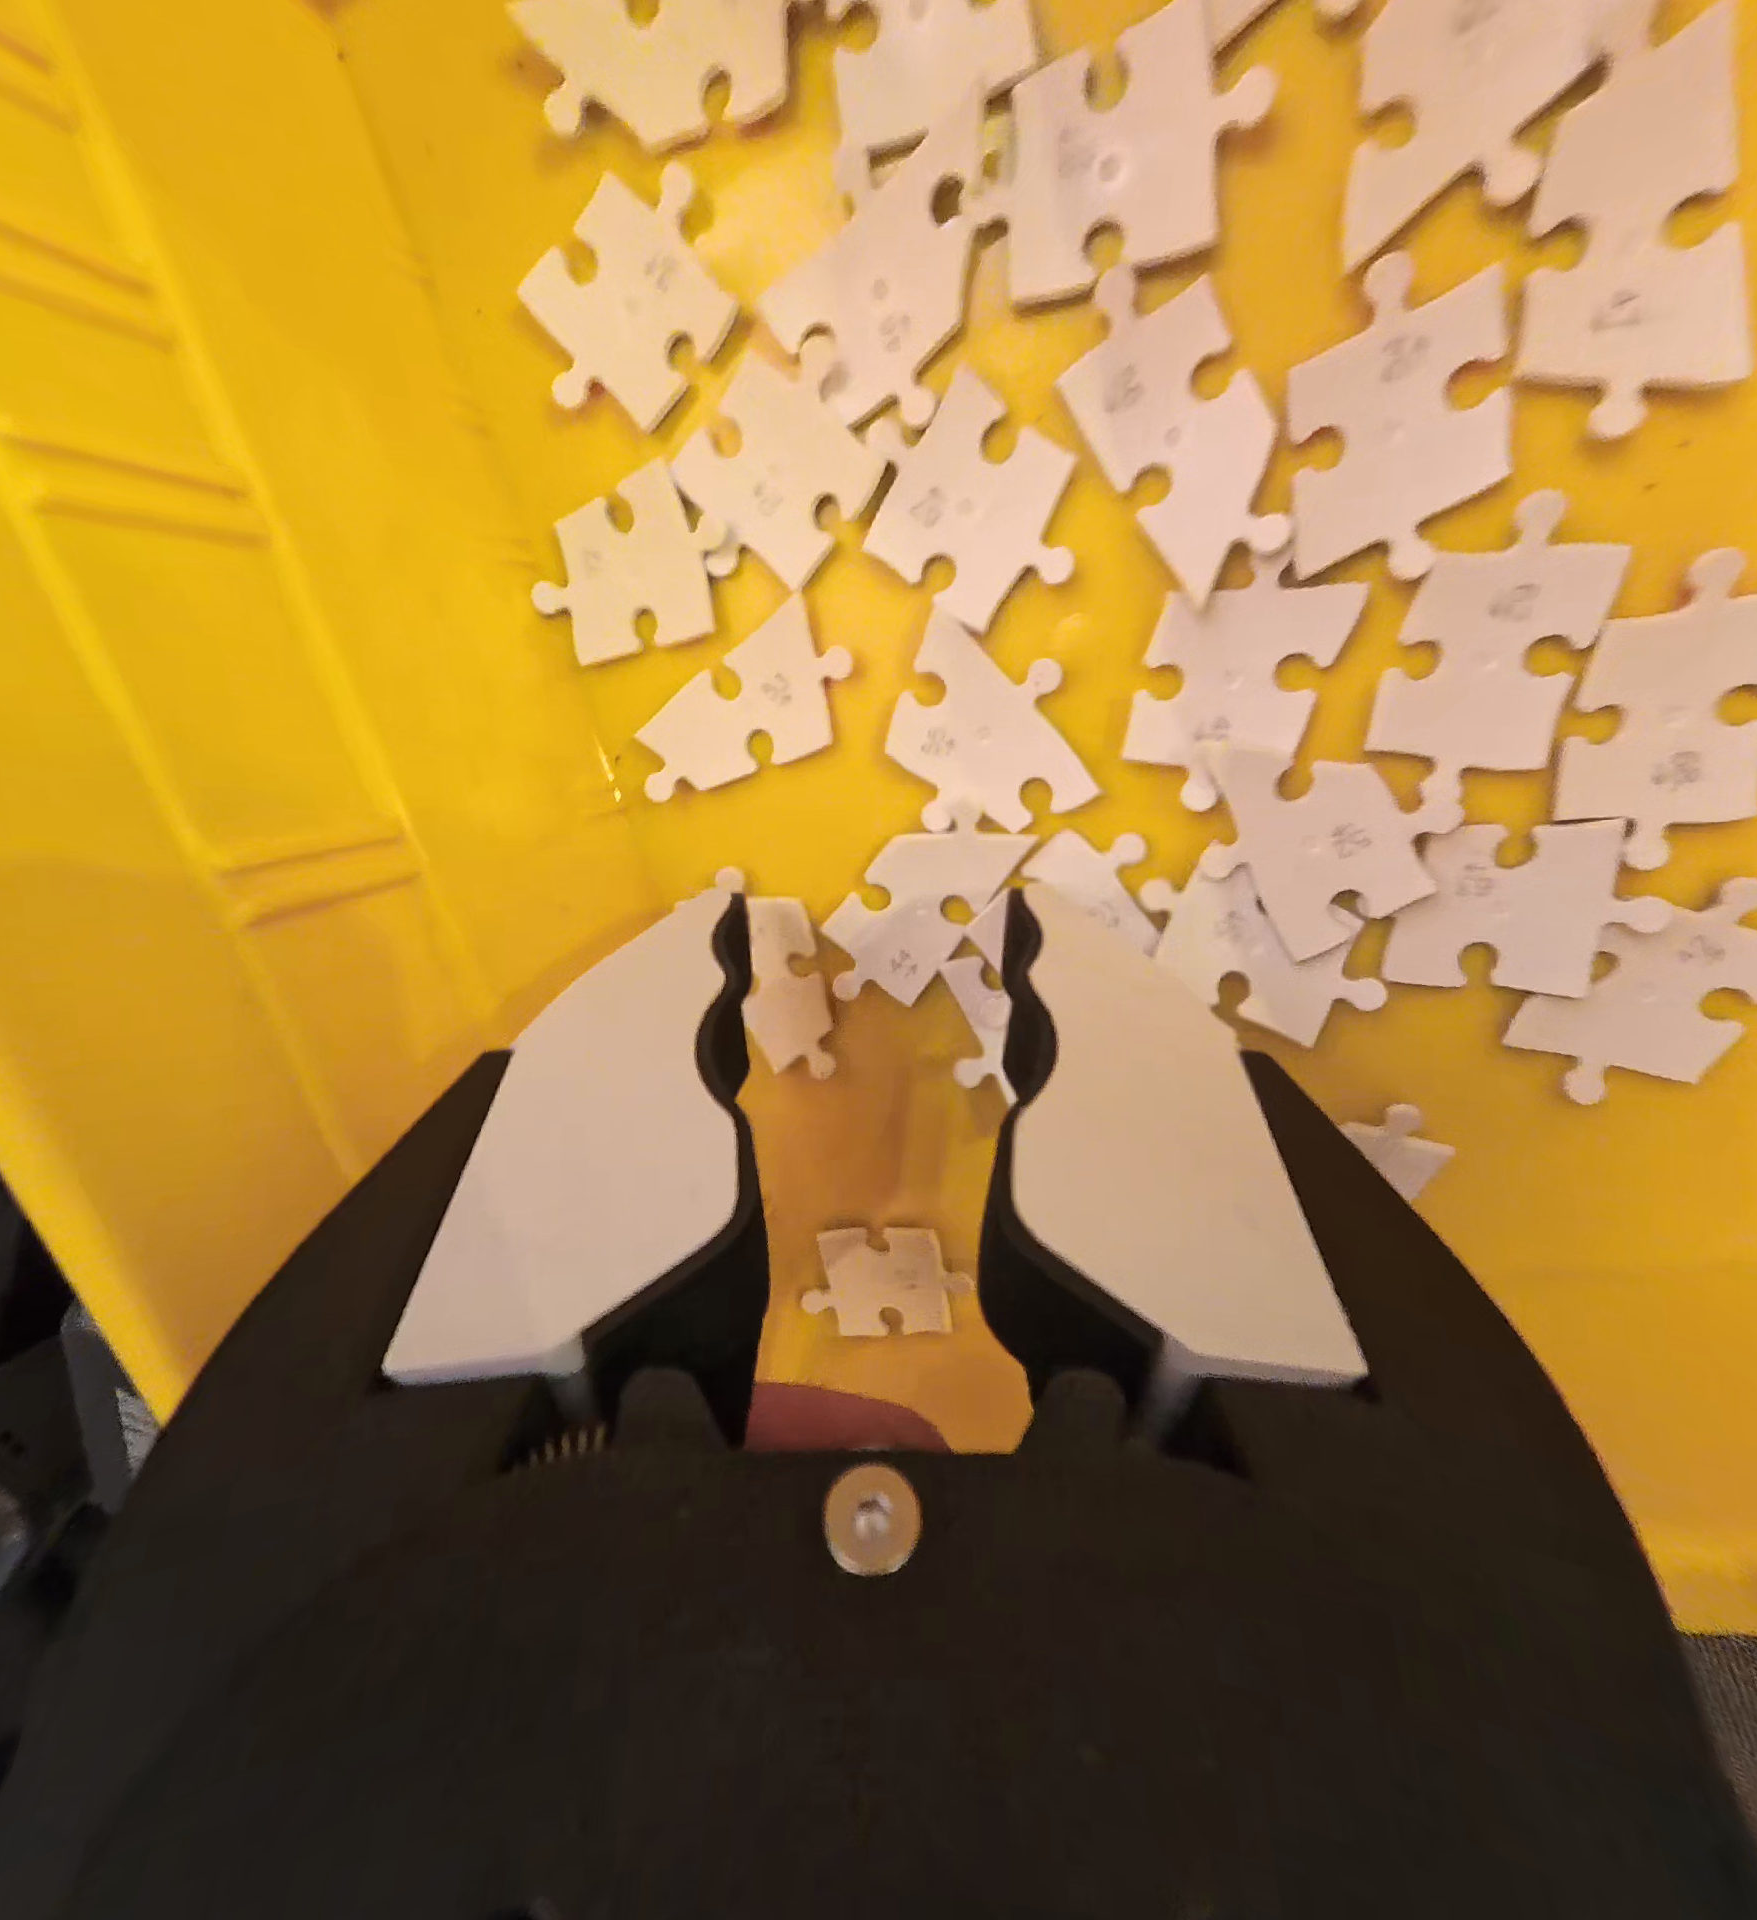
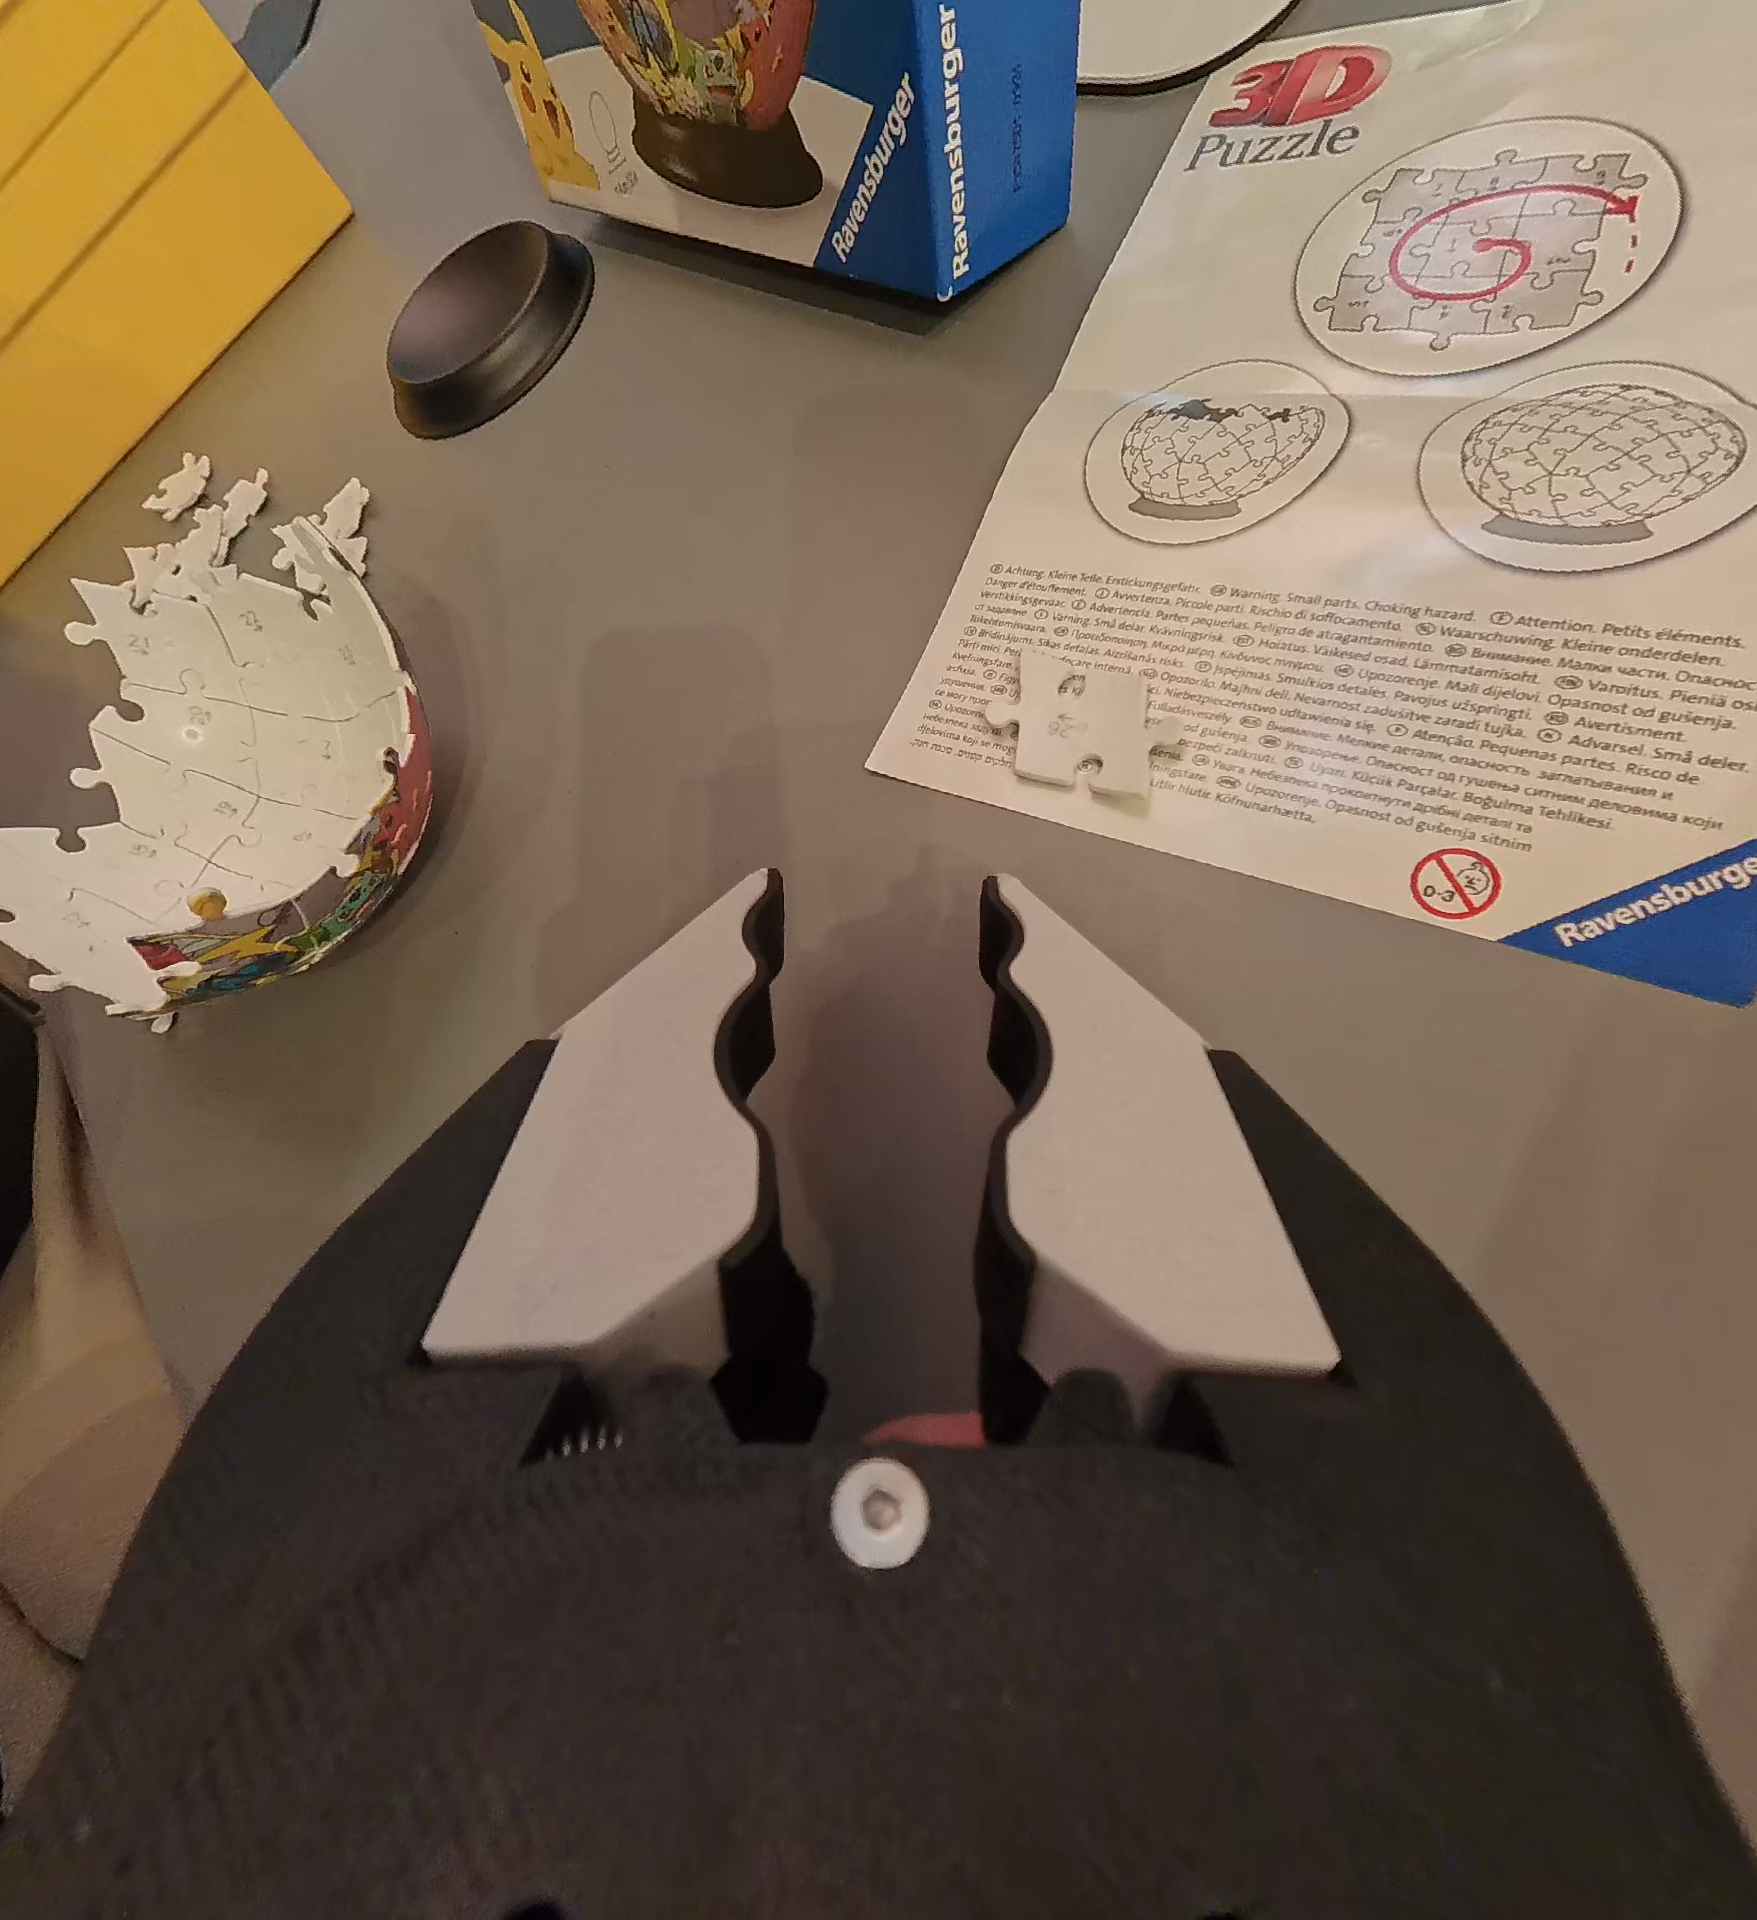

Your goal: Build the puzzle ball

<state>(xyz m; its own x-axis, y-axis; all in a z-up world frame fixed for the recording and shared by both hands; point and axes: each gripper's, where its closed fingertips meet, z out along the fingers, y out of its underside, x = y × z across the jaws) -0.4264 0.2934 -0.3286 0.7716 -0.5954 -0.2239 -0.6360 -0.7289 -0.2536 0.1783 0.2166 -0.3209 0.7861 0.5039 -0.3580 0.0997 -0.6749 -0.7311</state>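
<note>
In the left wrist view, several white puzzle pieces (image 1: 967,499) lie face down on the floor of a yellow bin (image 1: 261,582). My left gripper (image 1: 876,914) is open and empty, above the near pieces; one small piece (image 1: 884,1280) lies between its fingers, farther down. In the right wrist view, the part-built puzzle ball (image 2: 240,748) lies on its side at the left, its white inside showing. A single white piece (image 2: 1076,732) lies on the instruction sheet (image 2: 1373,499). My right gripper (image 2: 879,883) is open and empty above the grey table, short of that piece.
A black round stand (image 2: 484,327) sits on the grey table (image 2: 697,582) beyond the ball. The blue puzzle box (image 2: 801,135) stands at the back. The yellow bin's outer wall (image 2: 74,260) is at the far left. A beige cloth (image 2: 43,1247) shows at the lower left.
</note>
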